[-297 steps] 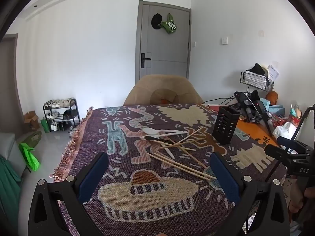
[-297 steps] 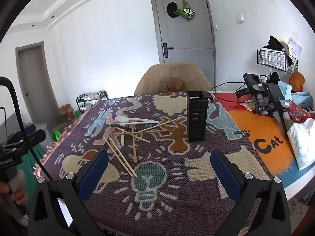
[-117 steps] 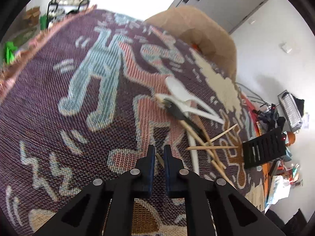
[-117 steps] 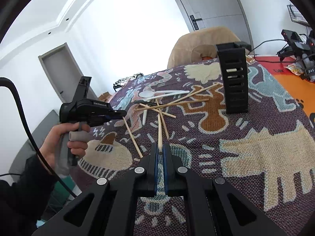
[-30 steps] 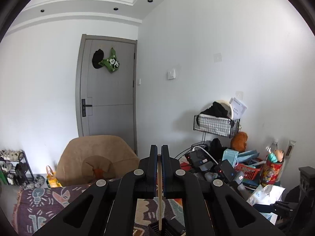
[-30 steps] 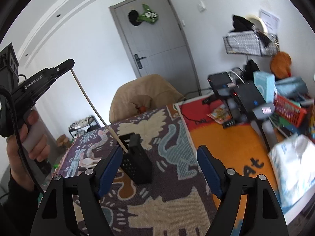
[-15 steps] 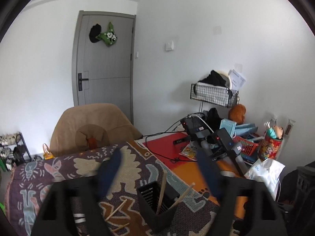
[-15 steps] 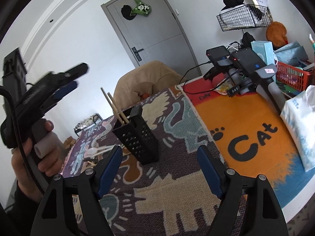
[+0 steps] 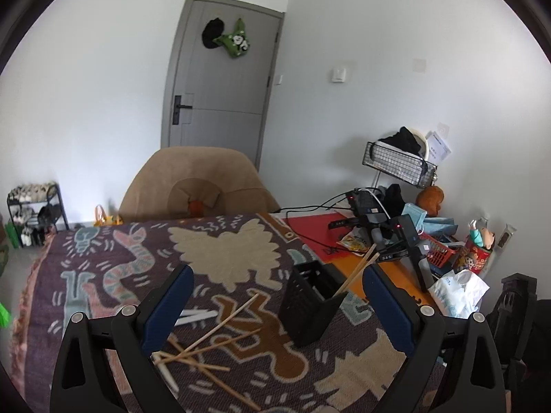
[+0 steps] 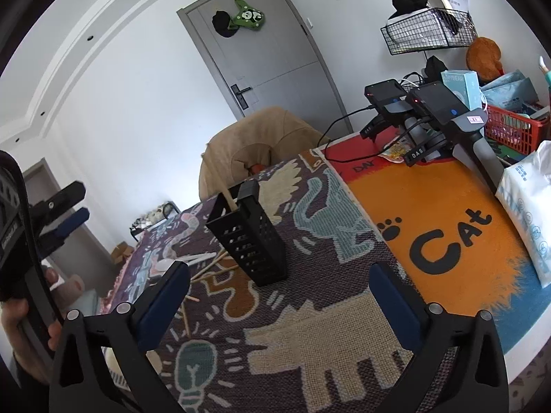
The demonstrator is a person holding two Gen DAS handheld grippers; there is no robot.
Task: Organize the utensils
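A black slotted holder (image 9: 310, 306) stands on the patterned cloth (image 9: 241, 251) with two wooden chopsticks (image 9: 358, 272) leaning out of it. My left gripper (image 9: 275, 270) hovers before it, its jaws opening with nothing between the pads. Loose chopsticks (image 9: 213, 340) and a white spoon (image 9: 194, 315) lie left of the holder. In the right wrist view the holder (image 10: 251, 237) sits just beyond my right gripper (image 10: 279, 265), whose jaws are opening and empty. A hand holds the left gripper (image 10: 65, 213) at the left edge there.
A tan chair (image 9: 196, 182) stands behind the table. To the right lie an orange cat mat (image 10: 440, 227), camera devices on stands (image 10: 430, 103), a red basket (image 10: 513, 127) and a tissue pack (image 10: 530, 213). A wire basket (image 9: 399, 168) hangs on the wall.
The left gripper let its chopstick go into the holder, opened wide, and sank and tilted down towards the table. The right gripper opened wider and dipped a little.
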